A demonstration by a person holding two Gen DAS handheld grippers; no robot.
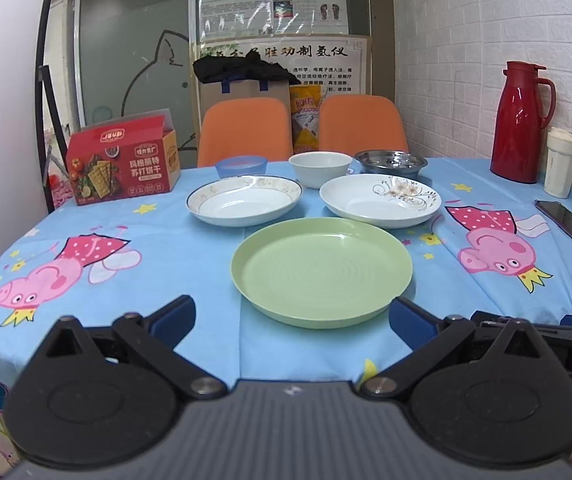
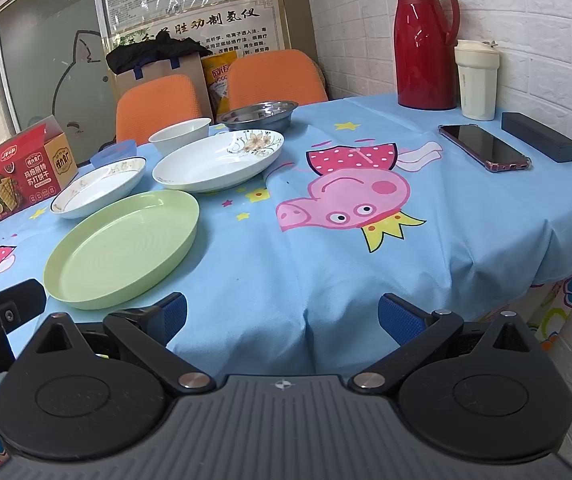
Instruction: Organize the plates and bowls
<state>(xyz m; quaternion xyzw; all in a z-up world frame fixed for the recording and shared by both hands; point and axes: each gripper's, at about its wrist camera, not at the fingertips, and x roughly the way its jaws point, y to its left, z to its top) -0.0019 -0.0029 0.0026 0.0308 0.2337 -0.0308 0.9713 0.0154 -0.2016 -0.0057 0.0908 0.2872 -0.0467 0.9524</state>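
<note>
A green plate (image 1: 321, 270) (image 2: 121, 248) lies nearest on the blue tablecloth. Behind it are a white plate with a dark rim (image 1: 244, 204) (image 2: 97, 188) on the left and a white flowered plate (image 1: 380, 199) (image 2: 217, 160) on the right. Further back stand a blue bowl (image 1: 241, 166), a white bowl (image 1: 320, 168) (image 2: 180, 136) and a steel bowl (image 1: 390, 162) (image 2: 259, 115). My left gripper (image 1: 292, 318) is open and empty, just in front of the green plate. My right gripper (image 2: 281, 316) is open and empty over the cloth, right of the green plate.
A red cracker box (image 1: 123, 164) stands at the back left. A red thermos (image 2: 424, 40), a white cup (image 2: 478, 80), a phone (image 2: 484, 147) and a black case (image 2: 538, 136) sit at the right by the brick wall. Two orange chairs (image 1: 245, 130) stand behind the table.
</note>
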